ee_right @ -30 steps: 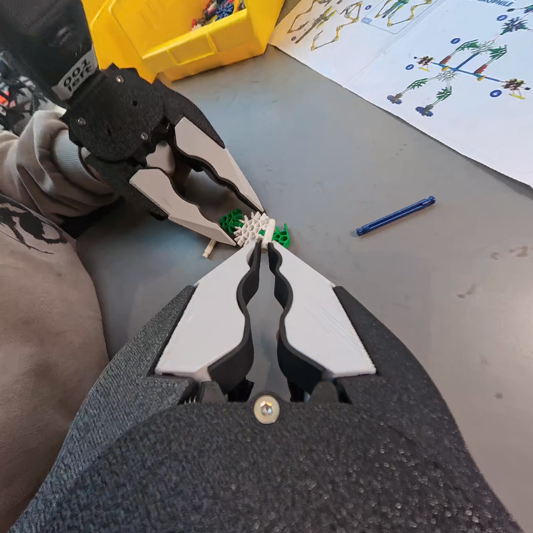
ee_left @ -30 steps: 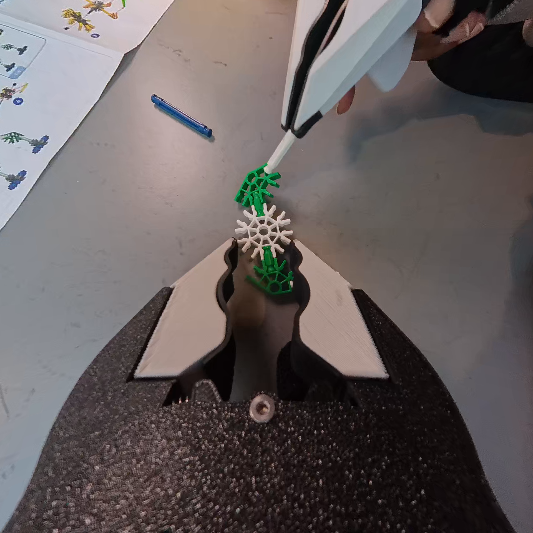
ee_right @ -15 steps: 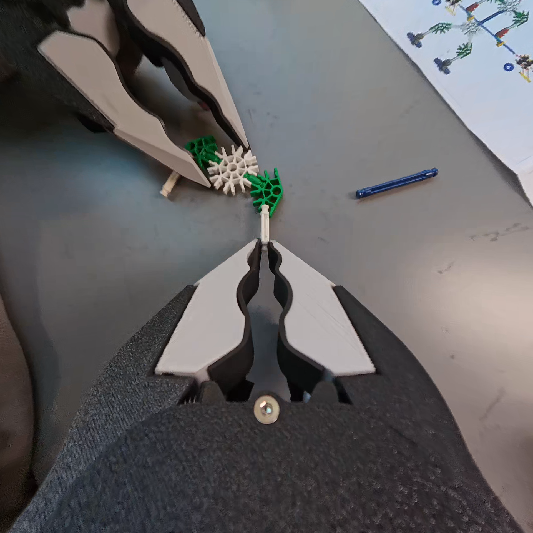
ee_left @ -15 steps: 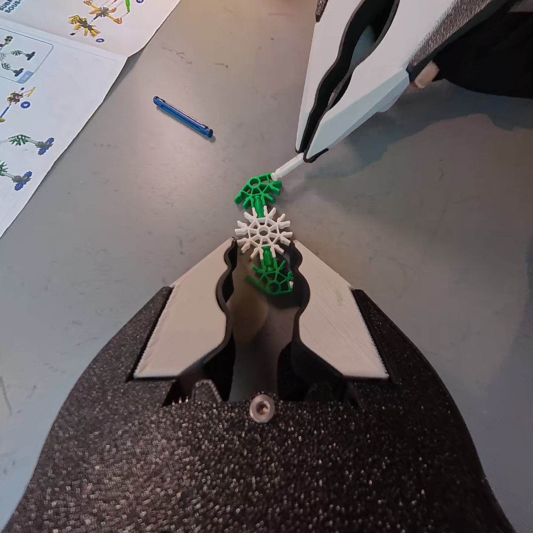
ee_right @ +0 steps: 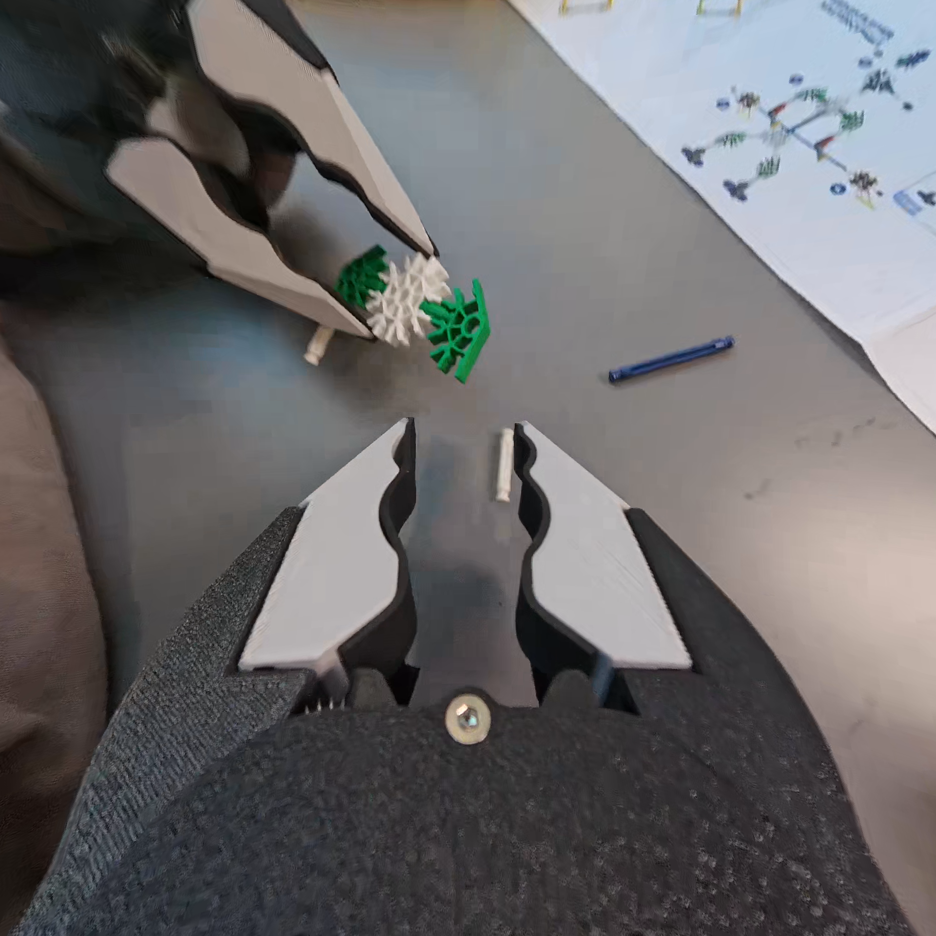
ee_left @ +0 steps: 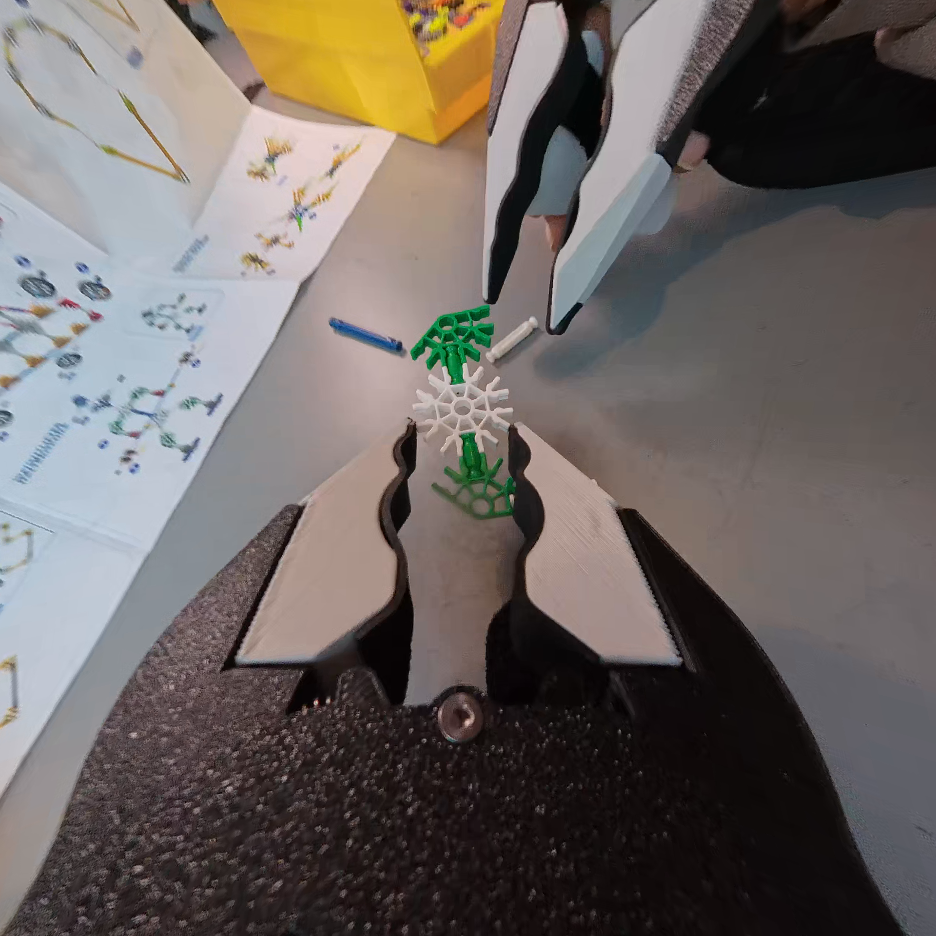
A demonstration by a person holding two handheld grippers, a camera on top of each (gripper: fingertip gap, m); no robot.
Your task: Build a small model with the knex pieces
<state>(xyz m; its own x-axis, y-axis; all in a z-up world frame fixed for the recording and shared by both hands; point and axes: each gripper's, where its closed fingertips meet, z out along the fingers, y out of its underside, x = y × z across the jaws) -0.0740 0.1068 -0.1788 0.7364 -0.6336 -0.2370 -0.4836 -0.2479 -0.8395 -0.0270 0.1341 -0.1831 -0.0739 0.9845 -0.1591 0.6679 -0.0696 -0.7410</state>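
My left gripper [ee_left: 461, 430] is shut on a small assembly: a white snowflake connector [ee_left: 461, 407] with a green fan connector [ee_left: 452, 337] on its far side and another green one [ee_left: 478, 494] between the fingers. In the right wrist view the left gripper [ee_right: 402, 293] holds this assembly [ee_right: 407, 304] tilted, just above the grey table. My right gripper [ee_right: 463, 424] is open and empty. A short white rod [ee_right: 503, 463] lies on the table against its right finger. In the left wrist view that rod [ee_left: 511, 338] lies beside the far green connector, under the right gripper [ee_left: 521, 314].
A blue rod [ee_right: 671, 359] lies on the table to the right. A second short white rod [ee_right: 318, 349] lies under the left gripper. Printed instruction sheets [ee_left: 101, 354] cover the table's left side. A yellow parts bin [ee_left: 364, 66] stands at the back. A person's sleeve [ee_right: 40, 506] is at the left. The tips of one gripper are about 7 cm away from the tips of the other.
My right gripper has opened and let go of the white rod, which now lies on the table apart from the green connector. It has drawn back. The left gripper keeps its hold.
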